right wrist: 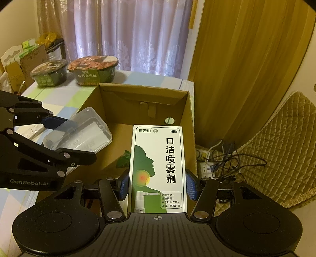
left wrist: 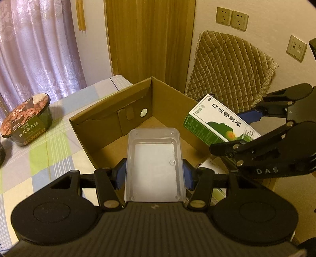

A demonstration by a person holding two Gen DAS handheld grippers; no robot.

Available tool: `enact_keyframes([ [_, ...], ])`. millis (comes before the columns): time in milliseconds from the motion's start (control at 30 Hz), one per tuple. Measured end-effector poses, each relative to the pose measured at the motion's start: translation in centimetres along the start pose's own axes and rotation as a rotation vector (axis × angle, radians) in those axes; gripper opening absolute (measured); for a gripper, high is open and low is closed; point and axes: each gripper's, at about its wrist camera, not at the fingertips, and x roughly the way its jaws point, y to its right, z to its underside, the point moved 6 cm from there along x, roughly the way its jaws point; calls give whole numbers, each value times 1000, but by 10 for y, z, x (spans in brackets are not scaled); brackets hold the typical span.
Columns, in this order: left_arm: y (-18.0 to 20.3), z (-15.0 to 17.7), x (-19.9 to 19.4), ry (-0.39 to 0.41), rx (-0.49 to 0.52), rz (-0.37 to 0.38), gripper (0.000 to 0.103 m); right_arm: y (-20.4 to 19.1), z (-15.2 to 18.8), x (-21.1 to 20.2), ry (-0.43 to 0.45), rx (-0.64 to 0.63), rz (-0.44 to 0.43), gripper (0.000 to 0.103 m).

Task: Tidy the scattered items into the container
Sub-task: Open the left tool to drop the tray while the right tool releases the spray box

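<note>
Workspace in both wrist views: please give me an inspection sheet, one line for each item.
Surface: table under a checked cloth.
Job's things: open cardboard box; clear plastic tray and white-green spray carton held over it.
Clutter: two instant meal bowls behind the box.
Grippers: left gripper shut on the tray; right gripper shut on the carton.
Cables: tangled cords at a power strip on the floor.
Surroundings: curtains, quilted chair cover, wall sockets.
</note>
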Motion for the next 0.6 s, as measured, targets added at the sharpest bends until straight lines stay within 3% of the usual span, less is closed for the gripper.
enact_keyframes([
  [67,-1,0,3,1,-6,-6,52,0,0,1,1,0,0,58],
  [133,-2,0,4,6,1,-26,78,0,-1,2,1,1,4,58],
  [600,-19,13,-9,16,15,-68,78,0,1,3,-4,0,12,58],
])
